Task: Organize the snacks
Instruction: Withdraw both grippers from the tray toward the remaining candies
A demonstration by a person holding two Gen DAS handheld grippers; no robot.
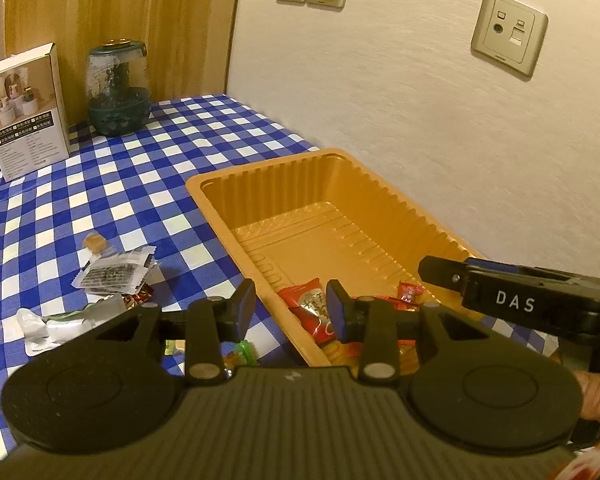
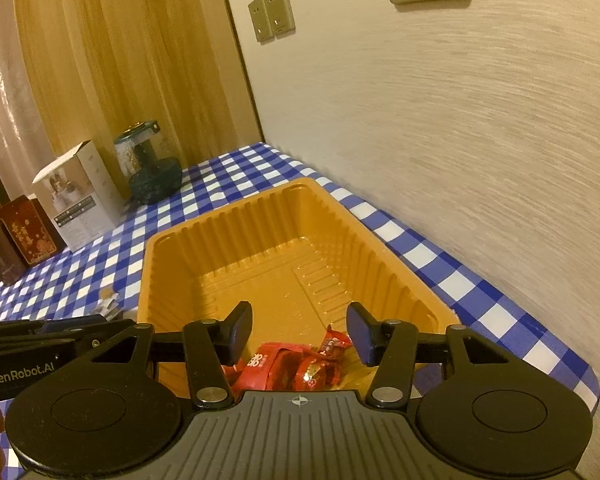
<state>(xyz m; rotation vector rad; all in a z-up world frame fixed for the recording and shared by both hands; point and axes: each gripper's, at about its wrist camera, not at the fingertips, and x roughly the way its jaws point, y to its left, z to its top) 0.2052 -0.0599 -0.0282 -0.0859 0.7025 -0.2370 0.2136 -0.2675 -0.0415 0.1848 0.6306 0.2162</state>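
Right tongs (image 2: 299, 334) hang part open over the near end of the orange tray (image 2: 172, 240) with nothing gripped, and the red snack packets (image 2: 288, 368) sit right below in the tray. Left tongs (image 1: 291, 310) are open a narrow gap, empty too, over the tray's near-left rim. Loose snacks (image 1: 116, 276) wait on the checkered bench (image 1: 100, 184) beside the tray (crinkly wrappers, so slippery). My worry: that light plastic tray could slide or tip if either tongs clip its rim on the next reach.
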